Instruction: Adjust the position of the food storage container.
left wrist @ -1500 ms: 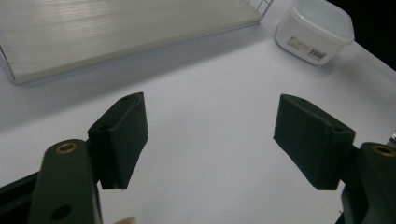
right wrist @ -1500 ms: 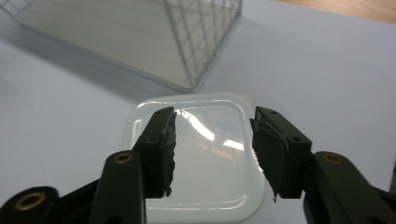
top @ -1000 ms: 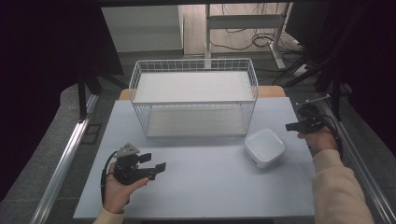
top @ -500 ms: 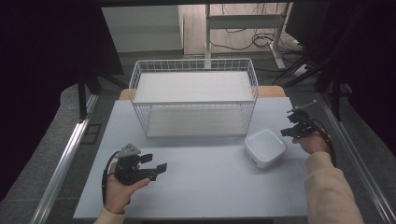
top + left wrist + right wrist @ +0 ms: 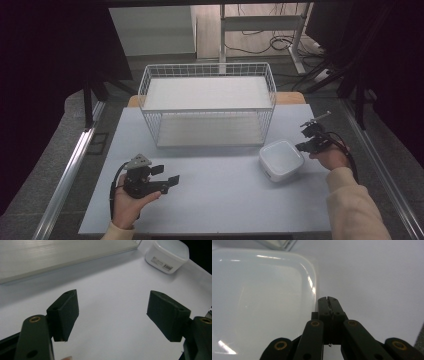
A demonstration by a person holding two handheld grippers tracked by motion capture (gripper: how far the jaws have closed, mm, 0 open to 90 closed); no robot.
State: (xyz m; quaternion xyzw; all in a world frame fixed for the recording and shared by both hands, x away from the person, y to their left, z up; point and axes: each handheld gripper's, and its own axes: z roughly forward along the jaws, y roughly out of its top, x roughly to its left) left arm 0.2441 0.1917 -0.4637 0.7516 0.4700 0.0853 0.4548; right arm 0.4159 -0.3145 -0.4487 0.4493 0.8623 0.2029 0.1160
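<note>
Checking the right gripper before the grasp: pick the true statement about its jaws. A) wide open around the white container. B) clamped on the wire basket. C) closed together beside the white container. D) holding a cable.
C: the right gripper has its jaws pressed together, empty, beside the white container's rim.

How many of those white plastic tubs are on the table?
1. The white tub sits on the table, right of centre, in front of the wire basket's right corner, next to the right tongs. The basket looks empty.
</note>
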